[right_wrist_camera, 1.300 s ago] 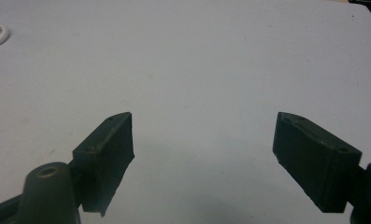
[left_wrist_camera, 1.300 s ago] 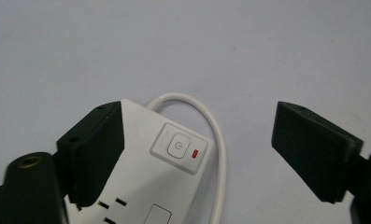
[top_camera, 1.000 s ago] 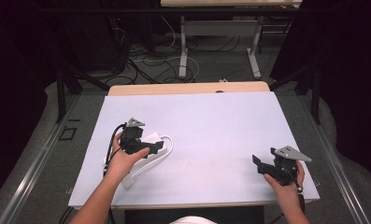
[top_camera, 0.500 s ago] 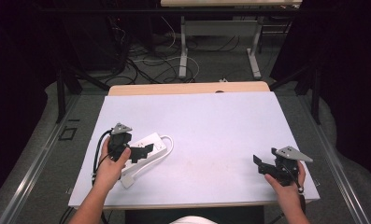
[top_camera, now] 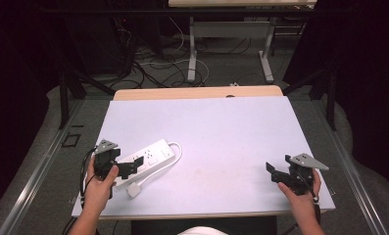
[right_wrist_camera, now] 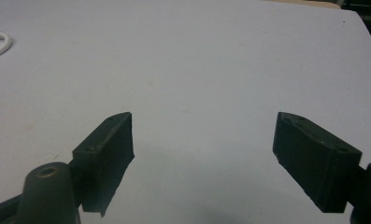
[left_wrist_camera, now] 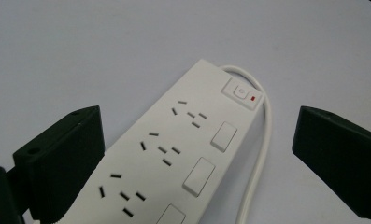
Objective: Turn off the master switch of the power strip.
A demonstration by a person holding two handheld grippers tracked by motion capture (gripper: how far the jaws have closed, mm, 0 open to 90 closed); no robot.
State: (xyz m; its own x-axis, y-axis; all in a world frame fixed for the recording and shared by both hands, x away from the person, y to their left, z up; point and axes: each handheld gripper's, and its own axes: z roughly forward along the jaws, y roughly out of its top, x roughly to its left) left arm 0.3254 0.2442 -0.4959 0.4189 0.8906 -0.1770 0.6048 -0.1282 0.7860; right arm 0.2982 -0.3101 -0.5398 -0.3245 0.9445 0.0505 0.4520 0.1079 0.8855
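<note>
Since a second ago the left tongs (top_camera: 133, 166) have drawn back toward the surface's (top_camera: 231, 127) near-left corner, uncovering the white power strip (top_camera: 150, 157), which lies near the left edge. Its long axis runs diagonally, switch end pointing away toward the middle, its cord (top_camera: 175, 155) looping round that end. Those tongs gape wide with nothing held, the strip's near end (left_wrist_camera: 150, 177) lying between the jaws. Right tongs (top_camera: 276, 172), also wide open and empty, hover at the near-right corner, well apart from the strip; the left hand (top_camera: 100, 183) is plainly nearer.
</note>
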